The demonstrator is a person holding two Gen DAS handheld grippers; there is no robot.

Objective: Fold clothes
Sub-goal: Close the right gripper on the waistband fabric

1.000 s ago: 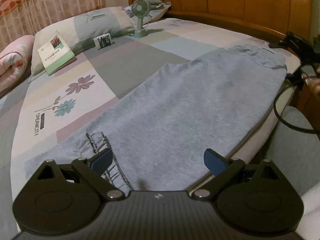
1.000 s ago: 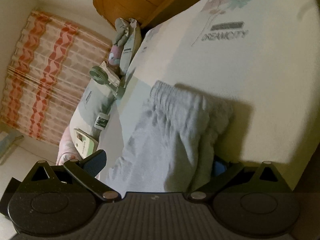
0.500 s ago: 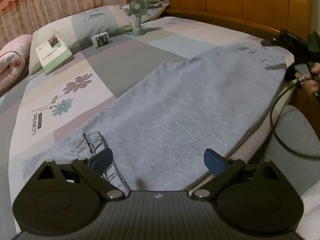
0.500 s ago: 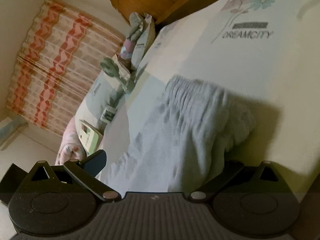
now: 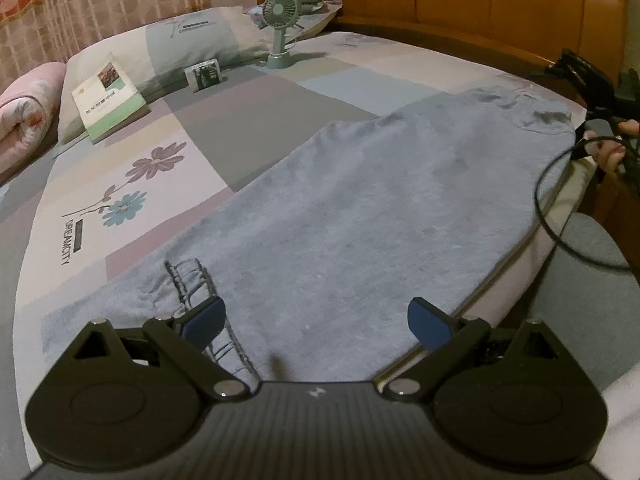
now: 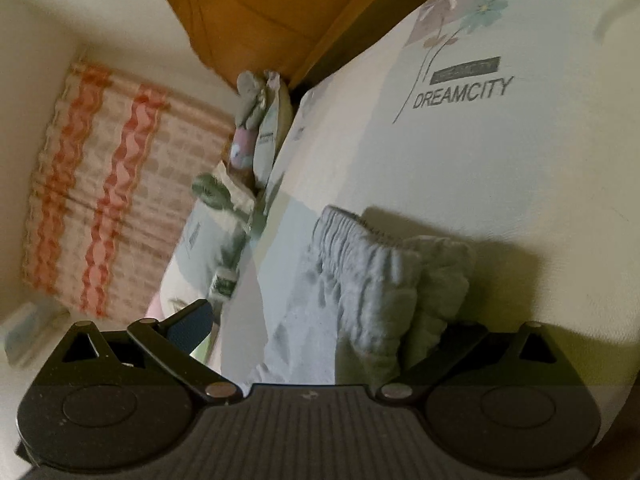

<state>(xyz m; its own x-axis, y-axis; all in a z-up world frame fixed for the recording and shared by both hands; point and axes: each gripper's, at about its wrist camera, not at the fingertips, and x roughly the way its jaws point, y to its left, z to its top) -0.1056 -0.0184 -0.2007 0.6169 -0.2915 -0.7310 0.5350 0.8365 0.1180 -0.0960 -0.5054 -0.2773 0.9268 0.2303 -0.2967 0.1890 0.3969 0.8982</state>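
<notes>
The bed sheet carries the word DREAMCITY printed in dark capitals beside a flower motif; the right wrist view shows a second DREAMCITY print on the sheet, under a dark label whose lettering is too faint to read. The book cover's text is too small to read

Sheet beyond trousers bare; book, fan near pillows.
</notes>
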